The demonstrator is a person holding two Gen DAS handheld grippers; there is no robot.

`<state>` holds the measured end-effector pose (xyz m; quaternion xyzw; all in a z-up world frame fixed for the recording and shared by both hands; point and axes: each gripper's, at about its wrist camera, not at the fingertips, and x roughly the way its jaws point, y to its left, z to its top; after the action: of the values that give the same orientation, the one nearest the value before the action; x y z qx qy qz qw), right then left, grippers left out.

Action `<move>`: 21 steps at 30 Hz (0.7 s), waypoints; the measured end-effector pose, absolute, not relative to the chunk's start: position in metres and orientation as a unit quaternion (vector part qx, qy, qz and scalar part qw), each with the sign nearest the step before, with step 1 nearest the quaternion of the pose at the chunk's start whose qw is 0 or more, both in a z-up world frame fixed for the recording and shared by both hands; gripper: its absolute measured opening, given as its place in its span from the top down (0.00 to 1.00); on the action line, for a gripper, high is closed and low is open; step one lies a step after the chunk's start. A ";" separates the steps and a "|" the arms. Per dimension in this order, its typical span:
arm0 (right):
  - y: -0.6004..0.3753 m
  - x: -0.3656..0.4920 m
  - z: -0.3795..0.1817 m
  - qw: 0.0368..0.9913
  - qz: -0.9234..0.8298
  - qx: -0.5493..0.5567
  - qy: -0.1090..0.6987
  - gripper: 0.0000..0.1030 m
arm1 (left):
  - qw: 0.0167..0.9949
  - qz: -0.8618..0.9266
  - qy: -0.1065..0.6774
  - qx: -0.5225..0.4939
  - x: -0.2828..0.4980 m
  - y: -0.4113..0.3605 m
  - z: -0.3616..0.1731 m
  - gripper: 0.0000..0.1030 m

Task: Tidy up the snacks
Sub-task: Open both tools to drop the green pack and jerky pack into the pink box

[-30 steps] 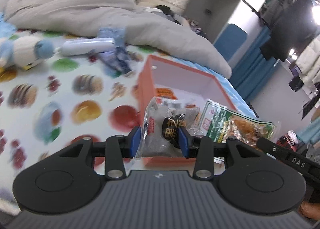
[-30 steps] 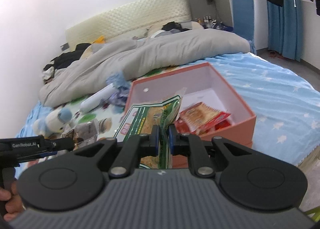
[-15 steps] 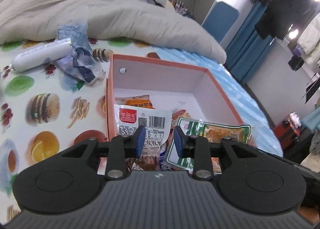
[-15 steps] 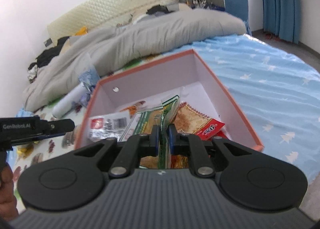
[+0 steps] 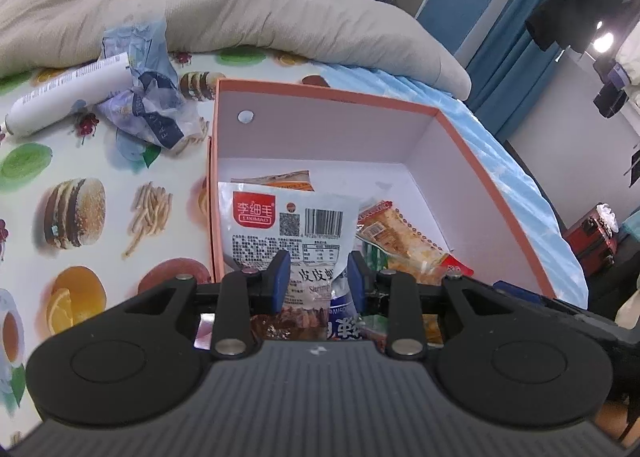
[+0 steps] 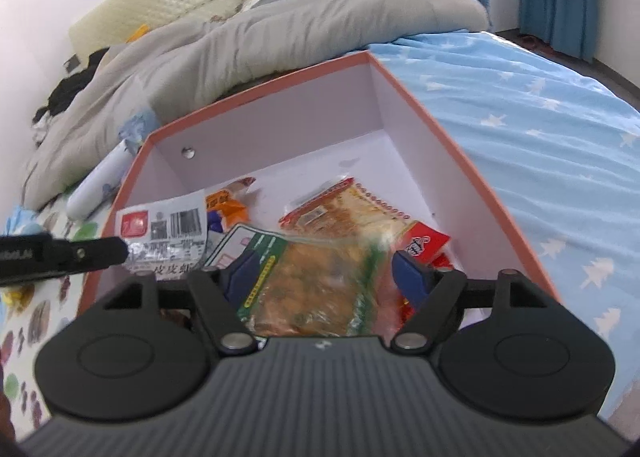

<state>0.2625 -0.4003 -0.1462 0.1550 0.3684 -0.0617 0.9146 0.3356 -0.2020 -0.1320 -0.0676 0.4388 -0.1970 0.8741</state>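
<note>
An orange box [image 5: 492,185] [image 6: 460,145] with a white inside sits on the bed and holds several snack packs. My left gripper [image 5: 318,277] is open over the box's near left corner; a white shrimp snack pack [image 5: 288,225] [image 6: 164,233] lies loose between and below its fingers. My right gripper [image 6: 322,277] is wide open above a green-edged snack pack [image 6: 316,277] that is blurred and lies in the box. A red and orange pack [image 6: 360,213] [image 5: 404,237] lies further in.
A white tube [image 5: 68,91] and a crumpled blue wrapper [image 5: 148,113] lie on the food-print sheet [image 5: 76,209] left of the box. A grey duvet [image 5: 200,5] is behind. The blue star sheet [image 6: 552,129] slopes off to the right.
Both grippers moved over the box and opened. The left let go of the shrimp pack, the right let go of the green pack; both packs now lie in the box.
</note>
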 end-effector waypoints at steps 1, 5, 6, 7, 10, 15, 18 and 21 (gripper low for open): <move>-0.401 0.260 -0.143 0.915 -0.064 0.158 0.366 0.28 | 0.876 -0.198 0.436 -0.065 0.332 -0.202 -0.128 0.65; -0.396 0.245 -0.121 0.925 -0.068 0.146 0.345 0.28 | 0.880 -0.209 0.421 -0.061 0.312 -0.196 -0.107 0.65; -0.394 0.239 -0.114 0.927 -0.065 0.149 0.339 0.28 | 0.882 -0.213 0.415 -0.060 0.306 -0.194 -0.101 0.65; -0.393 0.236 -0.109 0.929 -0.064 0.149 0.333 0.28 | 0.884 -0.218 0.409 -0.057 0.298 -0.192 -0.094 0.65; -0.382 0.216 -0.088 0.938 -0.068 0.138 0.311 0.28 | 0.891 -0.227 0.390 -0.053 0.275 -0.184 -0.073 0.65; -0.366 0.175 -0.056 0.948 -0.071 0.146 0.273 0.28 | 0.900 -0.235 0.363 -0.050 0.231 -0.166 -0.042 0.64; -0.356 0.150 -0.042 0.953 -0.072 0.144 0.258 0.28 | 0.906 -0.241 0.345 -0.047 0.202 -0.155 -0.027 0.64; -0.346 0.125 -0.030 0.957 -0.068 0.136 0.246 0.28 | 0.911 -0.243 0.329 -0.048 0.176 -0.148 -0.013 0.64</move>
<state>0.1248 -0.3463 -0.0302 0.1356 0.2464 -0.0676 0.9573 0.1765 -0.1480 -0.0132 -0.0479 0.3287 -0.2431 0.9113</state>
